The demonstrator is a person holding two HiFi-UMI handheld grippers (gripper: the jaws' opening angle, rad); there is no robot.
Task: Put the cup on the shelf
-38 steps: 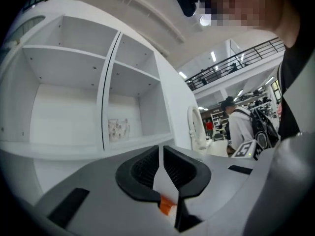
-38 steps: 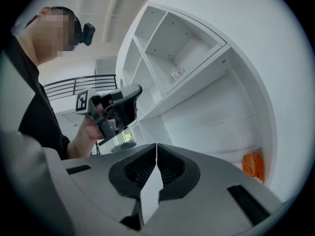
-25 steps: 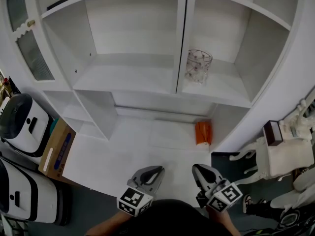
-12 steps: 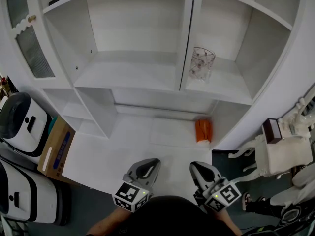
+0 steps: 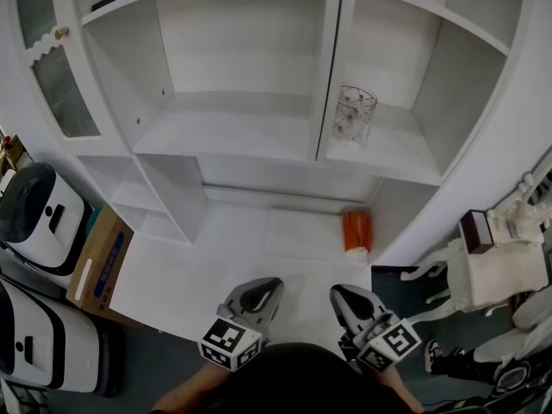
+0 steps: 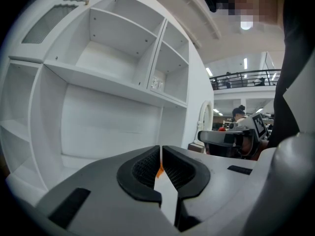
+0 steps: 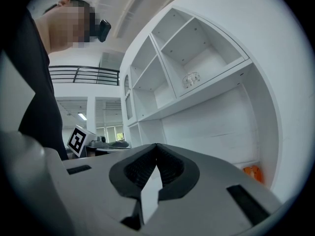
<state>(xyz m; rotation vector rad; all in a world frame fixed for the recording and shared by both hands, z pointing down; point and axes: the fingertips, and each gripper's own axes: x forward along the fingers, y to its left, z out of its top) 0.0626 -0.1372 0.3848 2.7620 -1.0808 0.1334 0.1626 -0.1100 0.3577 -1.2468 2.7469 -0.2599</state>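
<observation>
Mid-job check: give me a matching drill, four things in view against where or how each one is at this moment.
Things:
1 glass cup
2 orange packet
3 cardboard box
4 left tongs

Places or states:
A shut, nothing between them
B on the shelf, right compartment
C on the lower ledge, far right
D outside the cabinet, to its left

Pairs: 1-B, 2-C, 3-D, 4-A

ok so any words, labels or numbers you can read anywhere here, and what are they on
No text here can be read.
cardboard box: blue print on its face, too blurred to read.
left tongs, right tongs: black-and-white square markers on their cubes, no words.
</observation>
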